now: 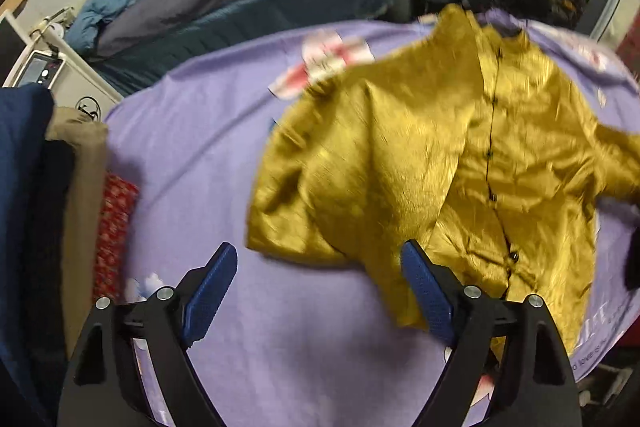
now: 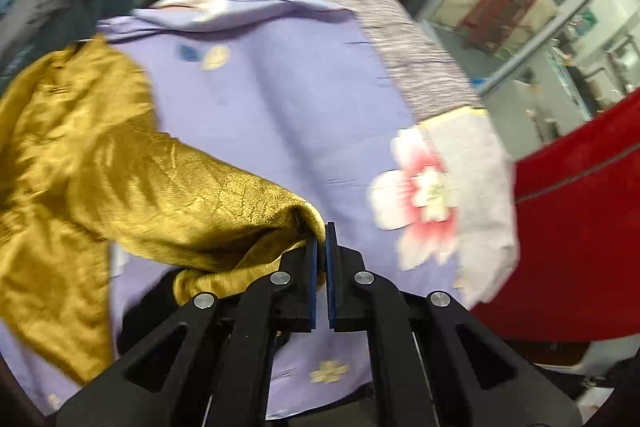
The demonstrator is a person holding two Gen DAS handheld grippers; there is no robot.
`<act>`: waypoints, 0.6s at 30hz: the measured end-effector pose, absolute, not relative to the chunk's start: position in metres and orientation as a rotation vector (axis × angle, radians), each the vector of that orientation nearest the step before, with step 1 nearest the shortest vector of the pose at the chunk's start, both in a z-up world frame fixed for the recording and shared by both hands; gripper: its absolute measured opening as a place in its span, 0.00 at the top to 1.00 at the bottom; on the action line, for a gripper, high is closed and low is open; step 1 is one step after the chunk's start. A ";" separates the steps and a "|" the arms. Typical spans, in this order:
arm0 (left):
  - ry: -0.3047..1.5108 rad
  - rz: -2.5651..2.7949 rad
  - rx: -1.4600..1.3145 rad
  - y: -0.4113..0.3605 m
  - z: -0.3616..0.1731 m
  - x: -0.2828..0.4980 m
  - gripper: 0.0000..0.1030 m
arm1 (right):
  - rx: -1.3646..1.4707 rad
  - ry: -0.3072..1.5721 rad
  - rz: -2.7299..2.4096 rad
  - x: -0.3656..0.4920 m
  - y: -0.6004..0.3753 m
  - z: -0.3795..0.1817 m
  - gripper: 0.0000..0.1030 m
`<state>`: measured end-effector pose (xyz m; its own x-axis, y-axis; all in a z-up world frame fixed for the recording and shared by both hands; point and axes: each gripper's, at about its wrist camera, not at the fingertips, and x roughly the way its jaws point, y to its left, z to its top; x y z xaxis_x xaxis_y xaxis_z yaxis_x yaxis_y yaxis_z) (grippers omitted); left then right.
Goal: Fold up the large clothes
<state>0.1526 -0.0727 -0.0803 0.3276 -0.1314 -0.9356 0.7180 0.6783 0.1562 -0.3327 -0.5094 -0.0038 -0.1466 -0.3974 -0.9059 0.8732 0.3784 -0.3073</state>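
While the shiny mustard-gold buttoned shirt [image 1: 460, 155] lies spread on the lilac flower-printed bedsheet [image 1: 192, 147], the left tool [image 1: 316, 291] hangs over the sheet with its blue pads wide apart and nothing between them, the shirt's hem at its 1 o'clock. The right tool [image 2: 321, 239] is pinched tight on a sleeve end [image 2: 256, 215], the shirt's body trailing toward 9 o'clock.

Left tongs [image 1: 320, 291] gape wide; right tongs [image 2: 321, 247] are clamped.
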 end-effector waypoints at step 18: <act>1.209 -0.661 0.539 -0.069 -0.080 0.153 0.97 | 0.777 1.311 -0.388 -0.240 -0.302 -0.122 0.23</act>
<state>0.1525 -0.0688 -0.0799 0.2116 -0.1745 -0.9617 0.7152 0.6983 0.0307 -0.2404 -0.3020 -0.1223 0.2426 0.1659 -0.9558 0.6596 0.6943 0.2879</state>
